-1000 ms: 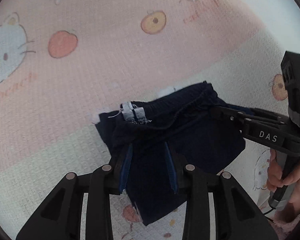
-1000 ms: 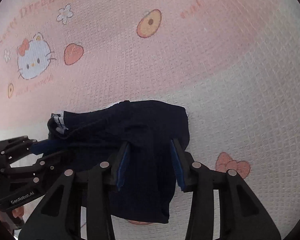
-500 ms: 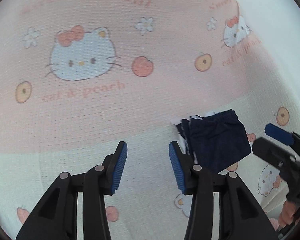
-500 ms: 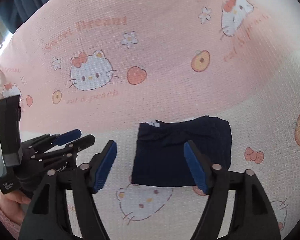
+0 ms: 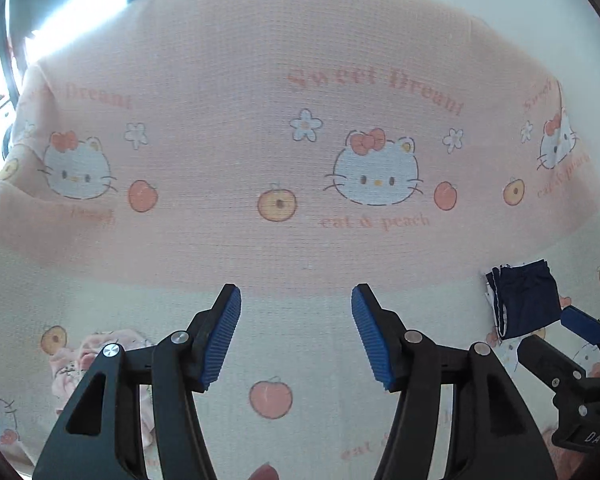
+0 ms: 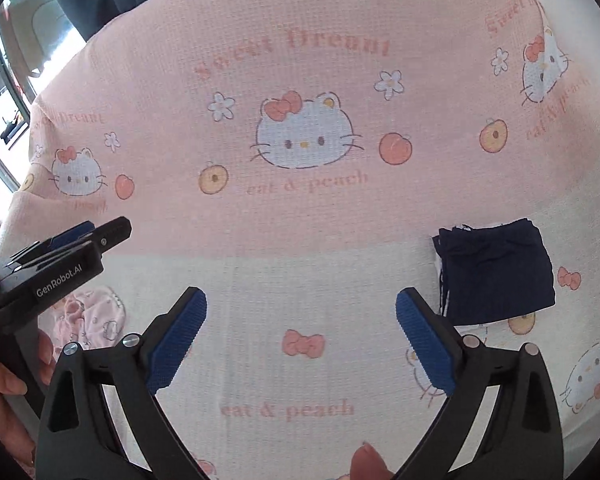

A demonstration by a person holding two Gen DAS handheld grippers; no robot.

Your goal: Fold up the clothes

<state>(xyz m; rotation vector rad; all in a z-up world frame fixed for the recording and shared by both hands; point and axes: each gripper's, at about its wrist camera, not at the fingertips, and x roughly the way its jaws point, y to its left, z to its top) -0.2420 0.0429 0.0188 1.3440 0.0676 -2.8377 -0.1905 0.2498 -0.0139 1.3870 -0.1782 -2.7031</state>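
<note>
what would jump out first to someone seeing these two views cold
The pink and cream cartoon cat blanket fills both views, and the one dark thing on it, a folded navy garment, lies flat at the right on the cream band. In the foreground the right gripper and left gripper stand open with nothing between their blue pads. A crumpled pink garment sits at the lower left, partly behind the left gripper.

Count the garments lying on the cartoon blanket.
2. A folded navy garment lies at the right, on the blanket. A crumpled pink garment lies at the left, partly hidden behind the left tool.
</note>
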